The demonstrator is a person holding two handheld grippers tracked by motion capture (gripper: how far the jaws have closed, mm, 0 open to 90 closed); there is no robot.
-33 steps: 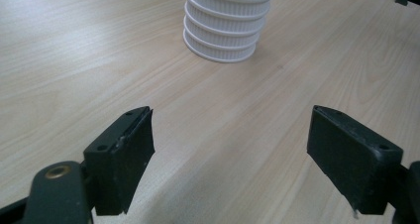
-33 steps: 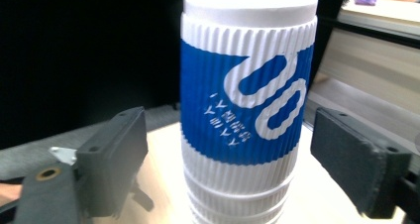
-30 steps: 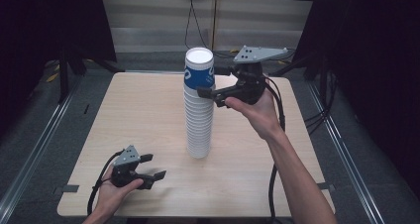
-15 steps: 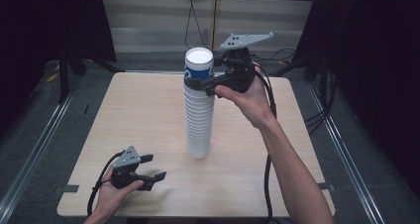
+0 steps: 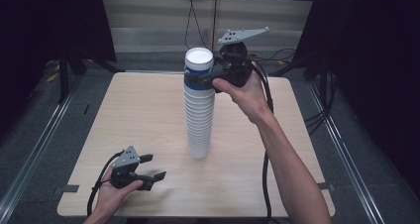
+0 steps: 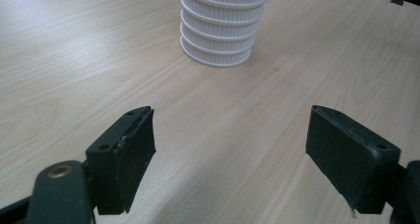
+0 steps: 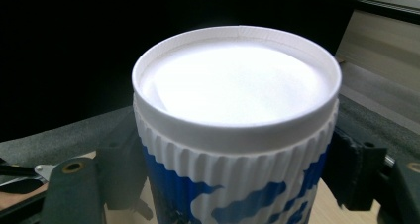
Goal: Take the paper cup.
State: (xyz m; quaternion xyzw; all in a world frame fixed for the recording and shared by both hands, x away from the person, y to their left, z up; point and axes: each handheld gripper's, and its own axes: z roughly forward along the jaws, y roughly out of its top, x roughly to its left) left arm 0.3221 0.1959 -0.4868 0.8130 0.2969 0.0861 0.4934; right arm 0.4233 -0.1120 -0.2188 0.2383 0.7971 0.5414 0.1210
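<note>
A tall stack of white ribbed paper cups (image 5: pixel 199 125) stands upside down at the middle of the wooden table (image 5: pixel 138 110). Its top cup (image 5: pixel 198 68) carries a blue and white print. My right gripper (image 5: pixel 197 80) comes in from the right; its jaws have just been closing and now press on both sides of that top cup (image 7: pixel 237 135). My left gripper (image 5: pixel 154 177) rests open on the table near the front left corner, nothing between its jaws. In the left gripper view the stack's base (image 6: pixel 223 35) stands ahead of the left gripper (image 6: pixel 247 154).
Black cables (image 5: pixel 265 149) trail from the right gripper across the table's right side. Metal rails (image 5: pixel 34 154) run along the floor on both sides of the table. A dark curtain and a pale wall stand behind.
The right gripper has risen a little, moved left onto the top cup and narrowed its jaws around it. The left gripper and the stack have stayed where they were.
</note>
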